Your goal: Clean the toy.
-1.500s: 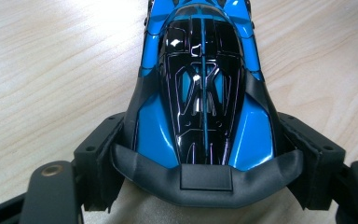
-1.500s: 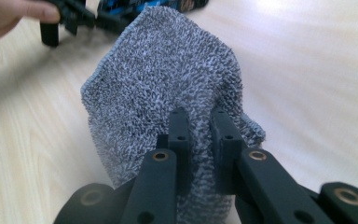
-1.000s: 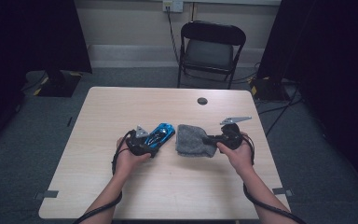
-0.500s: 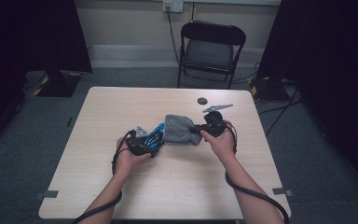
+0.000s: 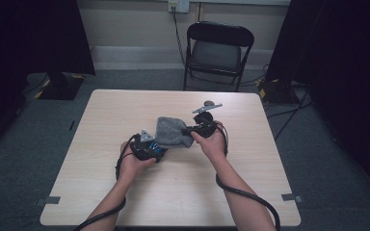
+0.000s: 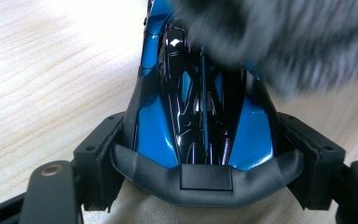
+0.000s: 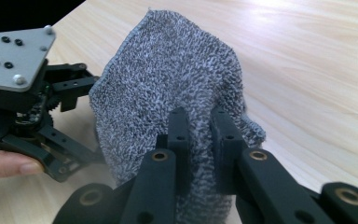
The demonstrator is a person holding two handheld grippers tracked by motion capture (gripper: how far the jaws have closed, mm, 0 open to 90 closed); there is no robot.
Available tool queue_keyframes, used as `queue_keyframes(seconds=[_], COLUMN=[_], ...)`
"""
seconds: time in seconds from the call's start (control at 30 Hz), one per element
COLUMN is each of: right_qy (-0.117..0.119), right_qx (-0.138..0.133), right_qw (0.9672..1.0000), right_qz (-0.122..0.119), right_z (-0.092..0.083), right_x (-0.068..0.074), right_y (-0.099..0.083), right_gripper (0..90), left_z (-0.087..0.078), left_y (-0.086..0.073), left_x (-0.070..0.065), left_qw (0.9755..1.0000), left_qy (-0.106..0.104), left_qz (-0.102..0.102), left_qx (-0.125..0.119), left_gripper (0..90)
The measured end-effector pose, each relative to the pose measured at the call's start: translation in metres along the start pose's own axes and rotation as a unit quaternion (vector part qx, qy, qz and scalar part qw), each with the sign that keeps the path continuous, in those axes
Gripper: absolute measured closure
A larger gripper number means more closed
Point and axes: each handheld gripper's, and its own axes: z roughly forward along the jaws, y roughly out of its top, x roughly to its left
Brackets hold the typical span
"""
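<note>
- Left gripper [image 5: 150, 150], lower centre of the high view: jaws clamped on the sides of a blue and black toy car [image 6: 200, 116]. In the left gripper view the car's long axis runs straight up the frame from between the jaws, nose away from the hand.
- Right gripper [image 7: 200, 126]: jaws pressed together on a fold of a grey terry cloth [image 7: 168, 84]. In the high view the cloth [image 5: 172, 131] hangs between the two grippers, just above and right of the car.
- Key relation: cloth sits over the far end of the car, blurred grey at upper right of the left gripper view; contact likely, can't confirm.
- Judgement: wipe stroke should run along the car's long axis, toward the left jaws. Right hand [image 5: 212, 142] does the travel, left only braces.
- Room: table [image 5: 125, 110] bare around both hands, edges well apart. Only tight spot is the left gripper's grey plate [image 7: 16, 56], just beside the cloth's edge.
- Risk: cloth snagging on that plate or the jaws.
</note>
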Motion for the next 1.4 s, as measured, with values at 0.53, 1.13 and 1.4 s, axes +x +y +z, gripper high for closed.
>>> queue_keyframes(seconds=[0.53, 1.13, 1.4], right_qy=[0.0, -0.049, -0.072], right_qx=[0.053, 0.067, 0.07], right_qw=[0.9981, 0.9964, 0.9949], right_qz=[-0.031, -0.019, -0.002], right_z=[0.051, 0.06, 0.056], right_x=[0.031, 0.01, -0.009], right_y=[-0.002, 0.002, 0.003], right_gripper=[79.9, 79.8, 79.4], left_z=[0.0, 0.0, 0.0], left_y=[0.0, 0.0, 0.0], left_x=[0.0, 0.0, 0.0], left_qw=[1.0, 1.0, 1.0], left_qy=[0.0, 0.0, 0.001], left_qz=[0.001, 0.001, 0.004], left_qx=[0.0, 0.0, 0.0], left_gripper=[24.3, 24.2, 24.3])
